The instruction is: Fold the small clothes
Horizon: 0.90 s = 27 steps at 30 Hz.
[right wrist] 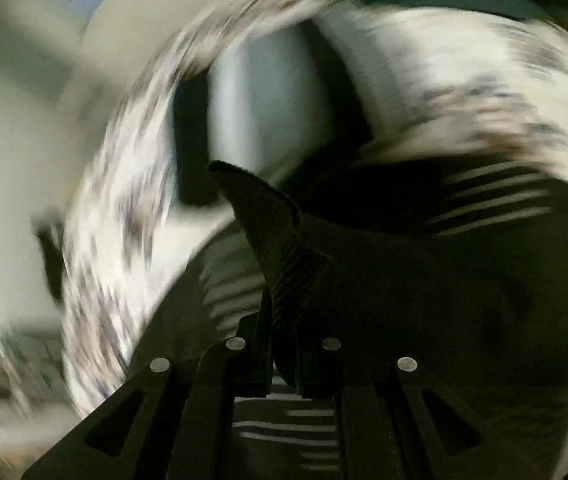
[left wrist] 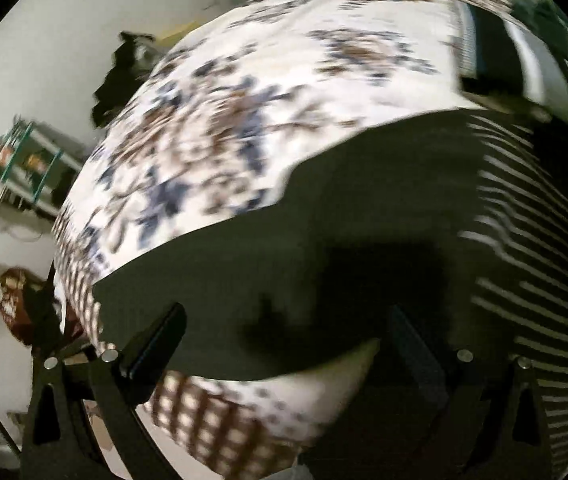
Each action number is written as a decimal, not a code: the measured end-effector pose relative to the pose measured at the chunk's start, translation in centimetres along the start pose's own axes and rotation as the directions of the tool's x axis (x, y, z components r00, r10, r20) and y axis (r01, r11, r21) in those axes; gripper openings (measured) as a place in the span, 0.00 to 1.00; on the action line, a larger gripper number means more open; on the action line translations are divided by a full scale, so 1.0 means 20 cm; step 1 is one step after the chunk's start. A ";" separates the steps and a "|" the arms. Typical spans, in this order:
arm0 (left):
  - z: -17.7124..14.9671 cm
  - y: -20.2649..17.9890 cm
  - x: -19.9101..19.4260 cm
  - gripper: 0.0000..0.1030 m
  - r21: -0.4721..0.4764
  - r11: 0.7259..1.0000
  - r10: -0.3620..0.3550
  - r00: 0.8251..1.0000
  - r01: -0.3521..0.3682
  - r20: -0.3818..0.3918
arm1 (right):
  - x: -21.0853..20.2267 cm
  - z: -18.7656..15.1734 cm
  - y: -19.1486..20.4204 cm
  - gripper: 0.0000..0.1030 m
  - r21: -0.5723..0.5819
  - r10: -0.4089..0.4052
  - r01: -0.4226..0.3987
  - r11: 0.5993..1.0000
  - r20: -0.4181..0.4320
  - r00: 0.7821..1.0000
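A: Where's the dark garment (left wrist: 324,240) lying, and which way does it run?

B: It's spread on the floral bedspread (left wrist: 244,100), close to the checked border (left wrist: 204,432) at the near edge. In the left wrist view its long straight edge slants from lower left up to the right. The stripes of its striped part (left wrist: 532,248) slant the opposite way, down to the right.

A: And the grippers?

B: The right gripper (right wrist: 284,344) has its fingers pressed together on a ribbed corner of the garment (right wrist: 268,216), which stands up in a point. The left gripper (left wrist: 284,344) is spread wide over the dark cloth, nothing between the fingers.

A: Anything around it?

B: Another striped piece (left wrist: 516,56) lies near the far right edge of the bedspread. A dark heap (left wrist: 120,76) sits off the far left corner, and a green-framed rack (left wrist: 28,160) stands by the wall. Both views are blurred.

A: Textures?

B: Knitted ribbing at the pinched corner; otherwise smooth dark fabric with thin pale stripes.
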<state>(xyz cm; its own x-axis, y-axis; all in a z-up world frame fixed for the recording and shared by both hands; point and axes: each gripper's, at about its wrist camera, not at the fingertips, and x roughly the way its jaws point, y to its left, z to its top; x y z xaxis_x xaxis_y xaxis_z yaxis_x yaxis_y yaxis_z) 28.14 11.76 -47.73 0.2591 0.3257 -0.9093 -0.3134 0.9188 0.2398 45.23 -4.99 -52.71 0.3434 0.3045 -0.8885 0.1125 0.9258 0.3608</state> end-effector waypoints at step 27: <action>-0.46 1.53 0.61 0.99 -0.709 0.705 -0.189 0.972 0.037 -0.137 | 0.08 -0.48 -0.48 0.74 0.217 -0.077 0.141 0.966 -0.282 0.956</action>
<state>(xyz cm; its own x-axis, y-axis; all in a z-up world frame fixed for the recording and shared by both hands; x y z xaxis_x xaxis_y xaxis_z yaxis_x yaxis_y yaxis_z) 13.19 41.73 -54.57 0.1860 0.1129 -0.9760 -0.8587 0.5015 -0.1057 35.75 -11.29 -60.27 0.0567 0.2835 -0.9573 0.3597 0.8887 0.2844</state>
